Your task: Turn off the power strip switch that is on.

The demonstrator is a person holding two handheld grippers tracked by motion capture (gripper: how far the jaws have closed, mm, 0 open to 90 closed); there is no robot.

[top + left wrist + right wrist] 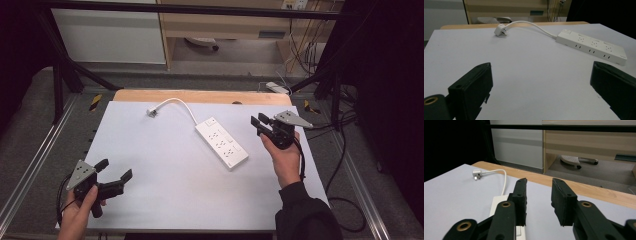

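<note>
The left gripper (pixel 114 170) sits low at the near left of the table (pixel 150 170), jaws spread wide with nothing between them. Ahead of it and off to its right lies the strip (pixel 592 45), a white power strip flat on the table, well apart from the jaws. Its cord (pixel 534 25) arcs away to the plug (pixel 499 31), which lies loose on the table farther ahead of this gripper.

The right gripper (pixel 261 125) is held up at the strip's far-right end, near it but seemingly not touching; from the high view it is hard to tell how high above the table it hovers. Its jaws stand narrow, a slim gap between the pads and nothing in it. In the right gripper view the strip (pixel 499 205) shows just below and beyond its left jaw, with the plug (pixel 477 174) well ahead to the left.

The step in hand looks like the approach: neither tool has a grip yet. The next move likely calls for the right jaws to widen before they can span the strip's body, or for one tool to travel to the plug while the other steadies the strip
</note>
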